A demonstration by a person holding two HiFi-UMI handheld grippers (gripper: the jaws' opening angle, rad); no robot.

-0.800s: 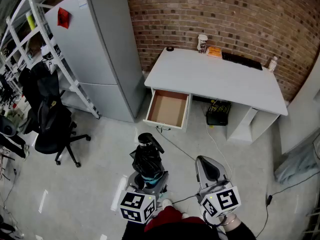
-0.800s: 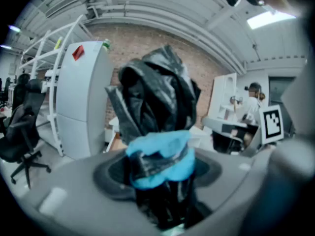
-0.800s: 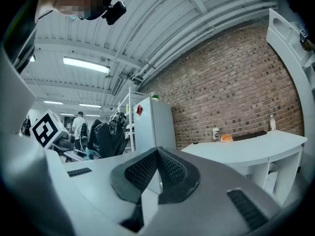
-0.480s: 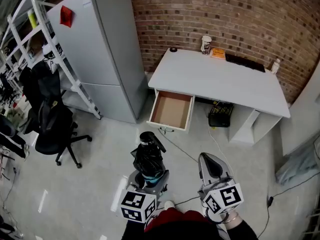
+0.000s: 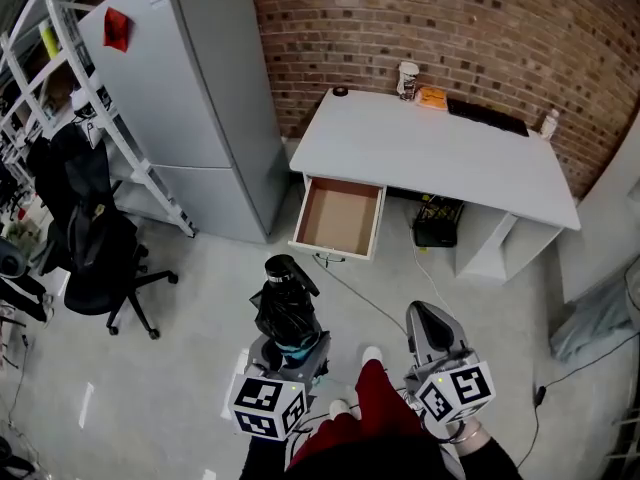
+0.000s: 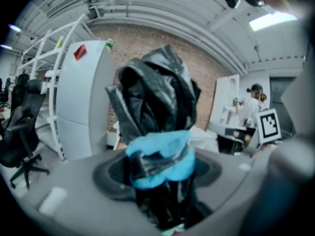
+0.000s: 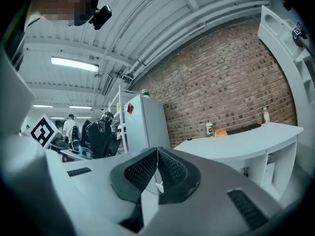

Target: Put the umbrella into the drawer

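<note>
We grip the umbrella [image 5: 288, 311]
Our left gripper [image 5: 291, 352] clamps the black umbrella, which juts beyond its jaws; our right gripper [image 5: 431, 329] is closed, empty.

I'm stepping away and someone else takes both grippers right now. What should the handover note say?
Left gripper: shut on the black folded umbrella with a blue strap.
Right gripper: shut, empty.
The wood-lined drawer of the white desk stands open and empty, across the floor ahead.
Done: umbrella in hand, drawer open.
Left: walk up, lay the umbrella in the drawer, release.
</note>
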